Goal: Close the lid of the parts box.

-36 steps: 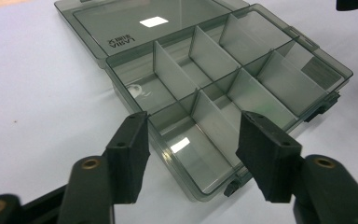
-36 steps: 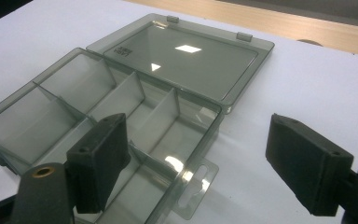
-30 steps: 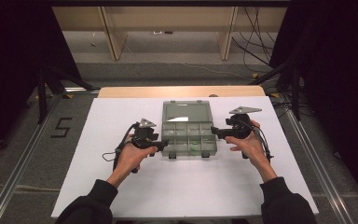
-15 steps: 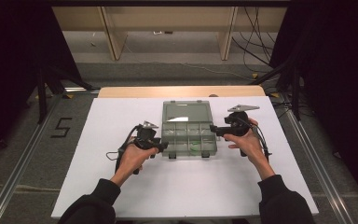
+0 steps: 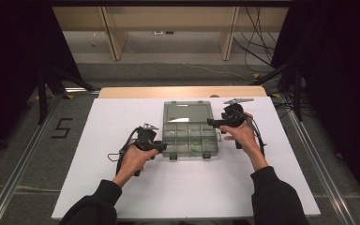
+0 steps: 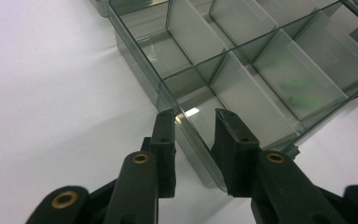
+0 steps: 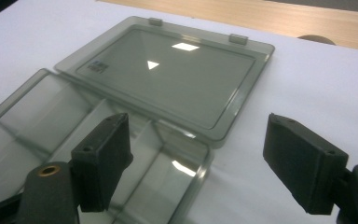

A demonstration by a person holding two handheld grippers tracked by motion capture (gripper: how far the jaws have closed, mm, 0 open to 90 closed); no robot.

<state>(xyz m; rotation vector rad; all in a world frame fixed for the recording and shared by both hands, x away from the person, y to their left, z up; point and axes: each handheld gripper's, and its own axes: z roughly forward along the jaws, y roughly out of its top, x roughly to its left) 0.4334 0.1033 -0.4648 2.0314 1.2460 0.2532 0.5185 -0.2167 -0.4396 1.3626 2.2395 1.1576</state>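
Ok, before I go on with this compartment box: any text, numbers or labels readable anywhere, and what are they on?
"5": dark numeral on the floor, left of the table.
Small dark printed mark on the open lid of the compartment box, near one corner: too small and blurred to read.
No lettering can be made out on either hand-held gripper or the table.
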